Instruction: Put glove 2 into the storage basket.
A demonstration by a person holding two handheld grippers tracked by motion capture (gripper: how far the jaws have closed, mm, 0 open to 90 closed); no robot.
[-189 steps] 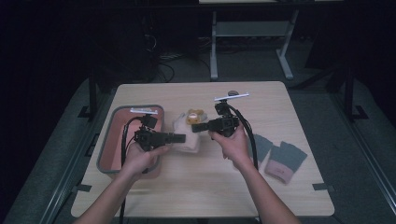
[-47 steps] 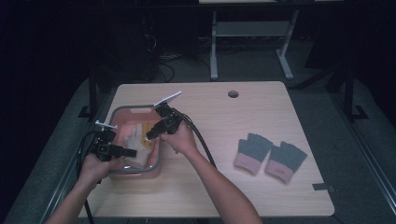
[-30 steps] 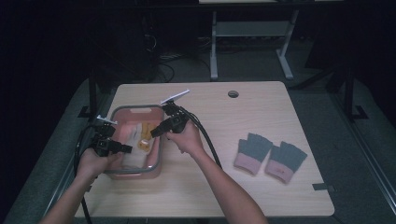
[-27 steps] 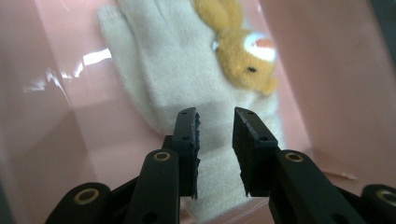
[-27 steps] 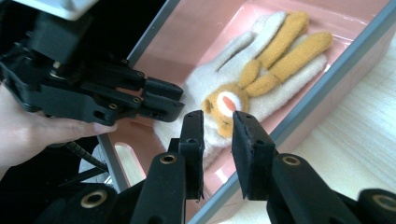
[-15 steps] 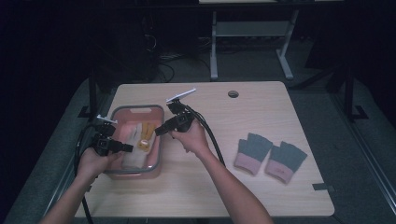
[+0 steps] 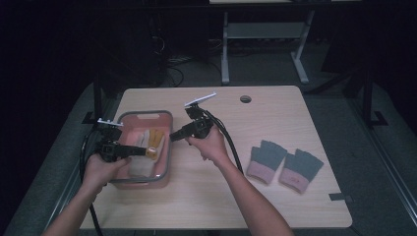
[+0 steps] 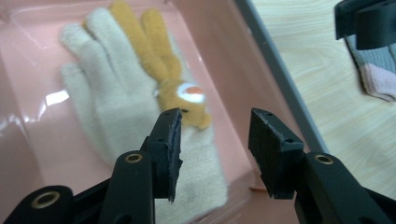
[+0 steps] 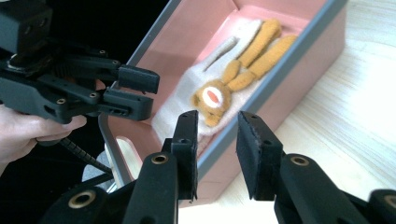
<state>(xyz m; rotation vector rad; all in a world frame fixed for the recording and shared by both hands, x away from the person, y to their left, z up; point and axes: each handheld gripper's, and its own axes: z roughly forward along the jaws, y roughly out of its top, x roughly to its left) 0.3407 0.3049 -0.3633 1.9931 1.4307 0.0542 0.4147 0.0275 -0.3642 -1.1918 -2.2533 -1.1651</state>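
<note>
A pink tray with a grey rim (image 7: 169, 142) stands at the table's left. A cream glove (image 8: 112, 107) lies flat in it, and an orange glove (image 8: 154, 56) with a round white-and-orange patch lies on top. My left gripper (image 8: 215, 135) hangs open just above the cream glove's cuff, holding nothing; its tips (image 7: 134, 150) are over the tray. My right gripper (image 9: 217, 135) is open and empty, just outside the tray's right rim (image 9: 280, 70), pointing at the gloves (image 9: 243, 56). From above it sits at the rim (image 7: 176, 136).
Two grey fingerless gloves with pink cuffs (image 7: 265, 160) (image 7: 300, 169) lie side by side on the wooden table at the right. A cable hole (image 7: 245, 99) is near the far edge. Cables trail from both grippers.
The right gripper has pulled back to the right, out of the tray and past its rim. The gloves stay in the tray. The left gripper has barely moved.
</note>
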